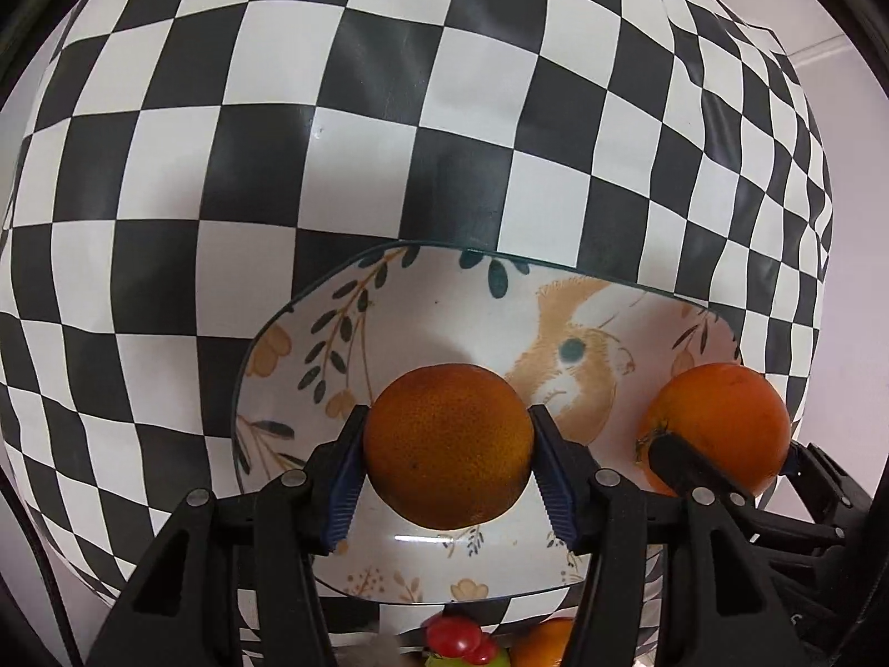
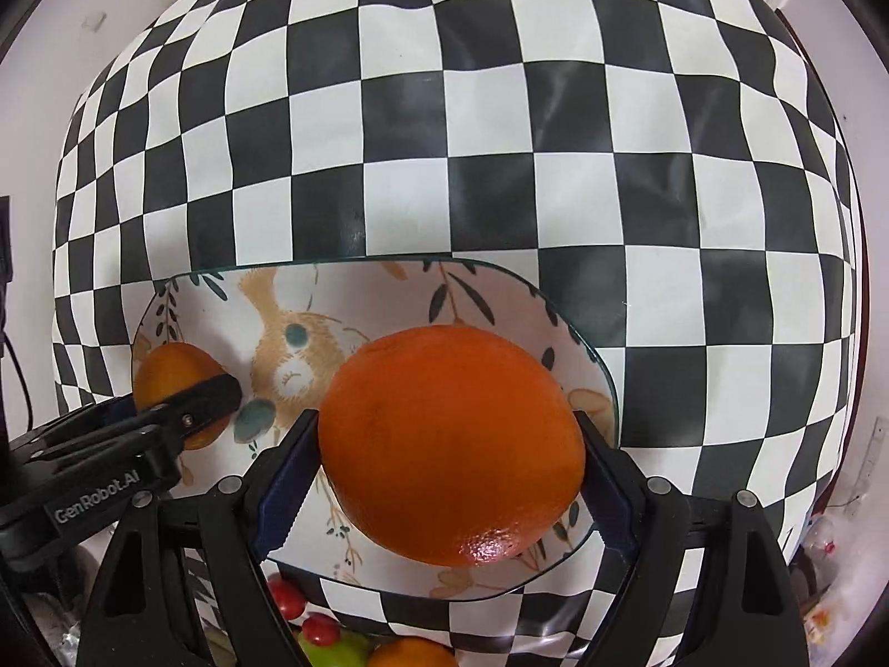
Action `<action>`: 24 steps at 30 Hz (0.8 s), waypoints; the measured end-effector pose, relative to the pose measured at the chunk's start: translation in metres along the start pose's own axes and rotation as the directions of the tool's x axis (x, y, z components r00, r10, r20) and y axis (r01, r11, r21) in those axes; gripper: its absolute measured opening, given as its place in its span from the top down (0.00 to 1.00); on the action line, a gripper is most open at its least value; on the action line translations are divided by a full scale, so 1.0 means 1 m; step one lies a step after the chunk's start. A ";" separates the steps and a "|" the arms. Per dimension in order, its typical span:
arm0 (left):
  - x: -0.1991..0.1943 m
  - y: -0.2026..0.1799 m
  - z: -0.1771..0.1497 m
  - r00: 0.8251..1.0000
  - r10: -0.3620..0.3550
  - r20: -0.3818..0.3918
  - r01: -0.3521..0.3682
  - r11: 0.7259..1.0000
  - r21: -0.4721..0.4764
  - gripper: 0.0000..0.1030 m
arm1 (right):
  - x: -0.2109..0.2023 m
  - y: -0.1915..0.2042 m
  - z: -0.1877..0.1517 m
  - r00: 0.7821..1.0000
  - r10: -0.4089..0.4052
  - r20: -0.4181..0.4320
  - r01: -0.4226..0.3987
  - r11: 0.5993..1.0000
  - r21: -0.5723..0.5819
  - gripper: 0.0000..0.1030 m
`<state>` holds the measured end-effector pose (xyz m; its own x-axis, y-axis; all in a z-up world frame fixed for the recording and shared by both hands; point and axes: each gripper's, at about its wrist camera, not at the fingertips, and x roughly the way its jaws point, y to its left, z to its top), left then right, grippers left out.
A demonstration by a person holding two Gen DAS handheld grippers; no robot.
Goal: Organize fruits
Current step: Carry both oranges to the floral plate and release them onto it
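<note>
My left gripper (image 1: 449, 447) is shut on a dull orange (image 1: 448, 444) and holds it over a white rabbit-patterned plate (image 1: 389, 333). My right gripper (image 2: 450, 461) is shut on a larger bright orange (image 2: 451, 444) over the same plate (image 2: 500, 289). In the left wrist view the right gripper's orange (image 1: 722, 422) shows at the plate's right side. In the right wrist view the left gripper's orange (image 2: 172, 372) shows at the plate's left side. I cannot tell if either orange touches the plate.
The plate lies on a black-and-white checkered tablecloth (image 1: 333, 139). Near the front edge lie red cherry tomatoes (image 2: 289, 597), a green fruit (image 2: 333, 653) and another orange (image 2: 411, 656). The cloth drops off at the right edge (image 1: 805, 194).
</note>
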<state>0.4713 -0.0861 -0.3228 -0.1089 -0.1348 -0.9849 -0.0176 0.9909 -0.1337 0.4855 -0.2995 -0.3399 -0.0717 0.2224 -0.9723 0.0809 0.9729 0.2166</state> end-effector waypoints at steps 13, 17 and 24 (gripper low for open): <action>-0.024 0.012 -0.018 0.996 0.009 0.091 -0.010 1.000 0.011 0.18 | -0.034 -0.017 -0.013 0.999 0.008 0.037 -0.008 1.000 -0.009 0.08; -0.043 0.020 -0.034 0.987 0.043 0.153 -0.045 0.999 0.011 0.18 | -0.056 -0.021 -0.030 0.997 0.014 0.075 -0.013 1.000 -0.013 0.08; -0.076 0.028 -0.079 0.960 0.098 0.262 -0.104 0.994 0.010 0.18 | -0.097 -0.021 -0.064 0.983 -0.047 0.175 0.050 0.999 -0.009 0.08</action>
<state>0.4008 -0.0485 -0.2429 0.1540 -0.0313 -0.9876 0.0036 0.9995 -0.0311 0.4274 -0.3375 -0.2444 0.0995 0.1615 -0.9818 0.0681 0.9833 0.1687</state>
